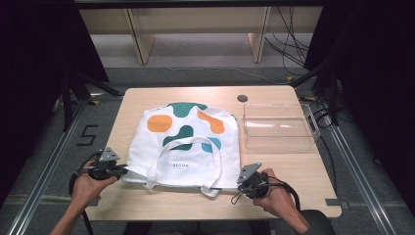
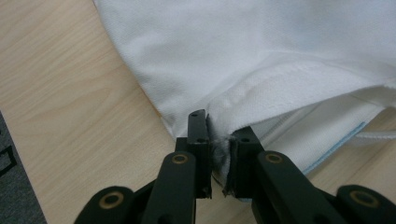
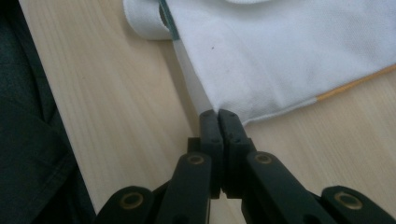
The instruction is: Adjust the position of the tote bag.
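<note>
My white bag (image 1: 188, 147) with orange and green blobs lies flat in the middle of the table (image 1: 293, 171), its open end and handles toward me. I hold one near corner with each tool so the bag stays wide and flat. My left gripper (image 2: 219, 154) has its jaws clamped on the thick hem at the left corner; cloth is bunched between them. My right gripper (image 3: 218, 122) has its jaws pressed together at the very tip of the right corner. I cannot tell for sure if cloth is caught there. A clear box (image 1: 279, 126) sits just beside the bag, on its right.
</note>
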